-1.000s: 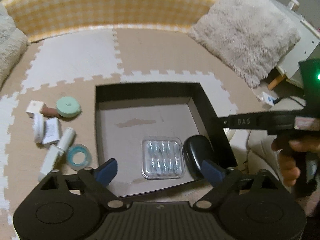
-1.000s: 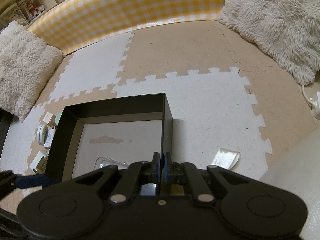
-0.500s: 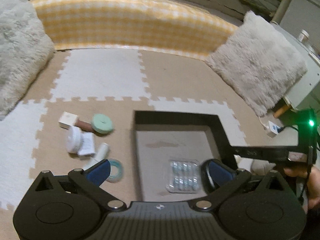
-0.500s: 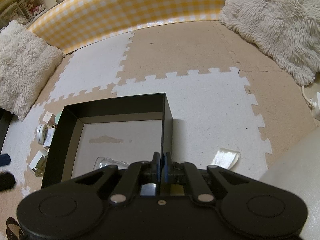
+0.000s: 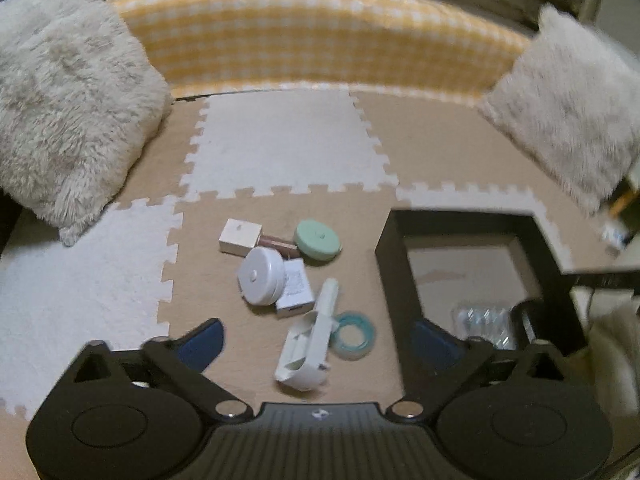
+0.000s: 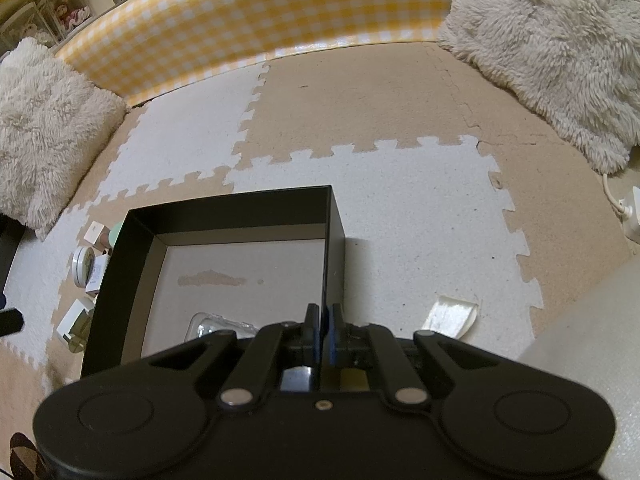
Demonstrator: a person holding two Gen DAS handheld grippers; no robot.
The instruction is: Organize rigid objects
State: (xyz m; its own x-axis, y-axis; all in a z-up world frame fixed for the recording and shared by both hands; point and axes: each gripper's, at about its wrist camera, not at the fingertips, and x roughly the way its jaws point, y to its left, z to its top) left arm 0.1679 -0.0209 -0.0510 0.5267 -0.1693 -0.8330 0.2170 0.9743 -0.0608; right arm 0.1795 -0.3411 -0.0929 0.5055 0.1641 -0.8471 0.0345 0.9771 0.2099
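Now the floor mat [image 5: 280, 152] carries one loose cluster of seven small things left of a single black box [image 5: 394, 276]: one cream cube [image 5: 239, 237], one brown stick [image 5: 278, 243] lying level between the cube and one mint round case [image 5: 317, 239], one white round case [image 5: 260, 276] tilted on its edge, one white labelled packet [image 5: 295, 286] touching it, one white tube-shaped device [image 5: 316, 340] and one teal tape ring [image 5: 354, 335] just beside that device. The device's long axis runs from near the camera up and slightly right, toward the far checked yellow barrier [image 5: 320, 36].

Inside the open box lie two things: one clear blister pack [image 5: 482, 322] and, right of it, one dark rounded object [image 5: 532, 316], blurred.

Left hand-held gripper [image 5: 316, 340] hangs over the cluster, jaws wide and closing, the white device in the gap between them, pads not touching it.

Right hand-held gripper [image 6: 323, 322] has its jaws pressed on the box's right wall [image 6: 334, 256].

Two fluffy cushions [image 5: 68, 92] flank the mat.
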